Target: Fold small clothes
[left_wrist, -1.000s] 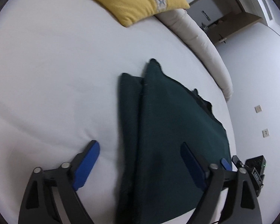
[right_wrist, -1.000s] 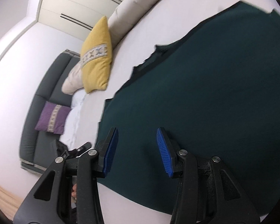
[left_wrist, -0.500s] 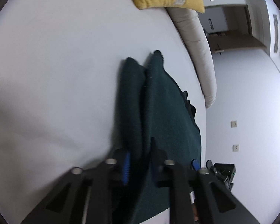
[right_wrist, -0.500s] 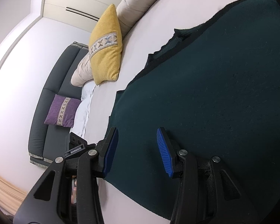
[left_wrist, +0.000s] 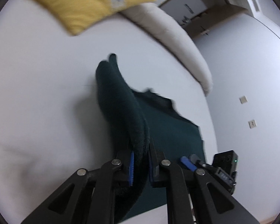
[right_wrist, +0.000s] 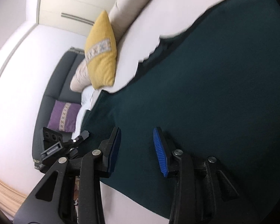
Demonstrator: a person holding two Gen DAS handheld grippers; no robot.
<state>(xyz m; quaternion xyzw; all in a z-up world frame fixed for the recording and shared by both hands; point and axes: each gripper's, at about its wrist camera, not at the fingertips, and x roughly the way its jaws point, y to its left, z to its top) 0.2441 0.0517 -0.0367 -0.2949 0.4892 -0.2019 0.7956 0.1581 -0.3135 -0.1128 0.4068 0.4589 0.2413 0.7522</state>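
A dark green garment (left_wrist: pixel 169 130) lies on a white bed (left_wrist: pixel 37 93). My left gripper (left_wrist: pixel 141 166) is shut on the garment's folded left edge and holds it lifted off the bed as a raised ridge (left_wrist: pixel 121 102). In the right wrist view the garment (right_wrist: pixel 214 93) fills most of the frame. My right gripper (right_wrist: pixel 138 149) is open and empty, its blue pads just above the garment's near edge. The right gripper's tips also show in the left wrist view (left_wrist: pixel 188 162), at the garment's lower right corner.
A yellow cushion (left_wrist: pixel 87 5) and a long beige bolster (left_wrist: pixel 177 43) lie at the far side of the bed. A dark sofa with a purple cushion (right_wrist: pixel 64 115) stands beyond the bed. The bed's near edge (right_wrist: pixel 130 205) is just below my right gripper.
My left gripper went from open astride the garment's left fold to shut on it, then lifted it off the bed. My right gripper stayed open and shifted slightly over the garment.
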